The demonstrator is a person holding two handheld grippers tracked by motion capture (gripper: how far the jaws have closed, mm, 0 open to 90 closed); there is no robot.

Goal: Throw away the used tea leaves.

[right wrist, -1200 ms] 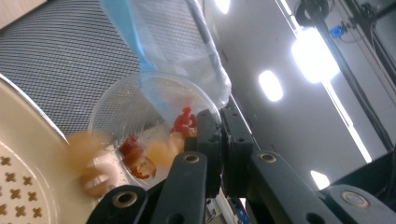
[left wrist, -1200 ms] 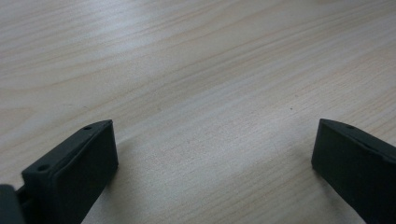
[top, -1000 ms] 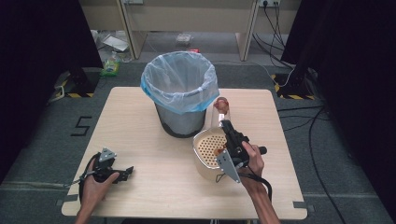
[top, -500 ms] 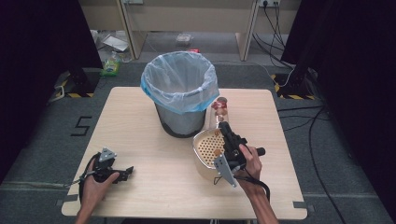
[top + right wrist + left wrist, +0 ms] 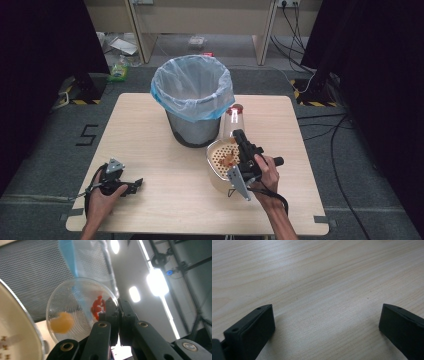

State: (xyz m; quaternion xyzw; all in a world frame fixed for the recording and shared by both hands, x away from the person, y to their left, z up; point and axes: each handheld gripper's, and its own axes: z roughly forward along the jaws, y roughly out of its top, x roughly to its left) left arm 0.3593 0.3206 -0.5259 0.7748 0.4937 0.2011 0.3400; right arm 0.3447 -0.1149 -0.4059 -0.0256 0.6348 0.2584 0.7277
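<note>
Right gripper [image 5: 119, 315]: jaws pinch the rim of a clear cup [image 5: 80, 308], lifted over the colander [image 5: 222, 162], near-right of the bin [image 5: 192, 100]. Judged light, thin and crushable; the rim is the sound hold. The right gripper view shows red and orange scraps inside. Left gripper [image 5: 324, 322]: jaws spread, empty, on the table [image 5: 150, 150].

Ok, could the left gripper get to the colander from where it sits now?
Probably yes. The left gripper rests open on the table with bare wood between it and the colander. The right gripper, holding a clear cup, crowds the colander's far side.
</note>
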